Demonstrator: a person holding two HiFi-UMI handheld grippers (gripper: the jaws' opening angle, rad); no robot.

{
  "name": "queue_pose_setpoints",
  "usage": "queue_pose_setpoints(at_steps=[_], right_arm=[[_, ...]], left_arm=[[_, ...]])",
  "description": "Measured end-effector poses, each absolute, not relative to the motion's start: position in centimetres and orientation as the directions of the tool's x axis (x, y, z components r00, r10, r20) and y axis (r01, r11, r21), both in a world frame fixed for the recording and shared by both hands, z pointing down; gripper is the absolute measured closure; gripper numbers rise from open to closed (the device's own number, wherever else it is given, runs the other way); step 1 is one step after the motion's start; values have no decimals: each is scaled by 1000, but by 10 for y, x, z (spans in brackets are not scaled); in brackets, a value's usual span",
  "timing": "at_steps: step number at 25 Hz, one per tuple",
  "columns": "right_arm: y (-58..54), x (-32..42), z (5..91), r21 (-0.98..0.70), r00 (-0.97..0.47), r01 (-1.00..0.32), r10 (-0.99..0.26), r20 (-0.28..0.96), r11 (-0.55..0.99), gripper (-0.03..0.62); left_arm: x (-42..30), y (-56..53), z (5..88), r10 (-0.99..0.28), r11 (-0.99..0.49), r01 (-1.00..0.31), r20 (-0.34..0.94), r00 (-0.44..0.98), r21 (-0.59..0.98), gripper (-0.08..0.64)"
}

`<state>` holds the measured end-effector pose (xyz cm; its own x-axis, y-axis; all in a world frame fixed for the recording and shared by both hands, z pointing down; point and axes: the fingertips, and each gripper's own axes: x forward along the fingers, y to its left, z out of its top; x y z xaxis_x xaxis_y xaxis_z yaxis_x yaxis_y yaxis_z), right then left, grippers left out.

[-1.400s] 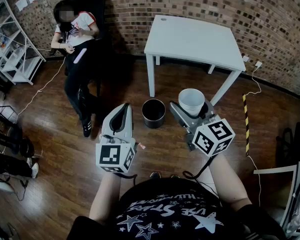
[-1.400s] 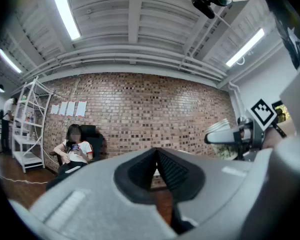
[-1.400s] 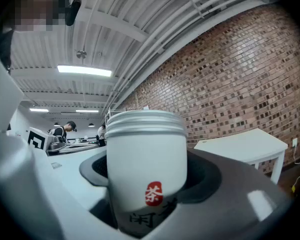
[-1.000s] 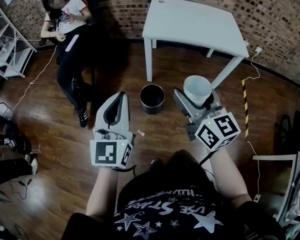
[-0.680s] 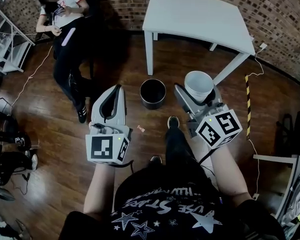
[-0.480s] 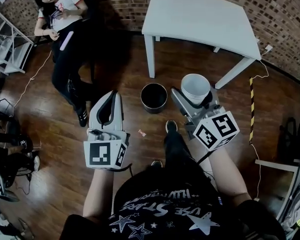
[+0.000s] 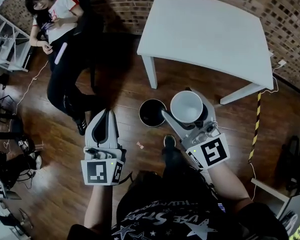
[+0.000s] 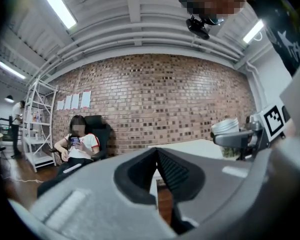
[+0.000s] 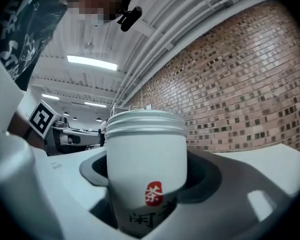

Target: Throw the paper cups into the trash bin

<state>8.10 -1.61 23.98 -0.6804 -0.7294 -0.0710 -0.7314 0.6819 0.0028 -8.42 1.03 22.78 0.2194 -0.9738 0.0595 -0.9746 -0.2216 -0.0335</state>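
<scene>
A stack of white paper cups [image 7: 186, 107] stands upright between the jaws of my right gripper [image 7: 187, 100], which is shut on it. In the right gripper view the cups [image 9: 146, 154] fill the middle, with a red stamp and dark print on the side. The round black trash bin [image 7: 151, 112] stands on the wood floor just left of the cups, in front of the white table [image 7: 205, 34]. My left gripper [image 7: 107, 115] hangs to the left of the bin, shut with nothing in it. The left gripper view shows the cups [image 8: 226, 127] at the right.
A person sits in a black chair [image 7: 60, 29] at the back left, by a white shelf [image 7: 1, 44]. A brick wall runs behind the table. A small scrap [image 7: 139, 145] lies on the floor, and a black-and-yellow strip [image 7: 255, 129] at the right.
The person holding the grippers has stepped nearer to the table and bin. My right gripper has carried the cups left, close beside the bin. The left gripper stays shut at the left.
</scene>
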Motion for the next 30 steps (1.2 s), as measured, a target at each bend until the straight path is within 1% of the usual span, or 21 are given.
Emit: queue_pose_setpoints(at_steps=[5, 9, 12, 15, 17, 20, 24, 30], right_arm=[[-41, 71, 265, 7, -723, -691, -691, -22, 723, 247], [-48, 56, 295, -39, -743, -669, -668, 47, 742, 247], [-57, 49, 304, -9, -732, -681, -681, 20, 732, 247], [-58, 32, 313, -24, -718, -696, -695, 34, 717, 247], [-58, 23, 323, -26, -708, -706, -704, 49, 708, 247], [-59, 13, 349, -31, -700, -713, -709, 85, 700, 247], [-72, 7, 397, -66, -658, -753, -745, 113, 655, 247], [-91, -5, 473, -70, -637, -768, -750, 179, 636, 247]], left_arm=[[-85, -8, 250, -981, -170, -985, 100, 168, -16, 555], [-93, -9, 279, -974, -162, -987, 160, 157, -18, 555], [-104, -20, 289, -978, -137, -991, 157, 136, 6, 555], [-117, -30, 303, -980, -124, -992, 158, 124, 10, 555], [-126, -37, 316, -978, -125, -992, 164, 126, 20, 555], [-137, -50, 333, -980, -135, -989, 140, 142, 61, 555], [-153, -62, 389, -965, -120, -991, 228, 130, 53, 555], [-145, -81, 455, -952, -176, -981, 239, 191, 84, 555]])
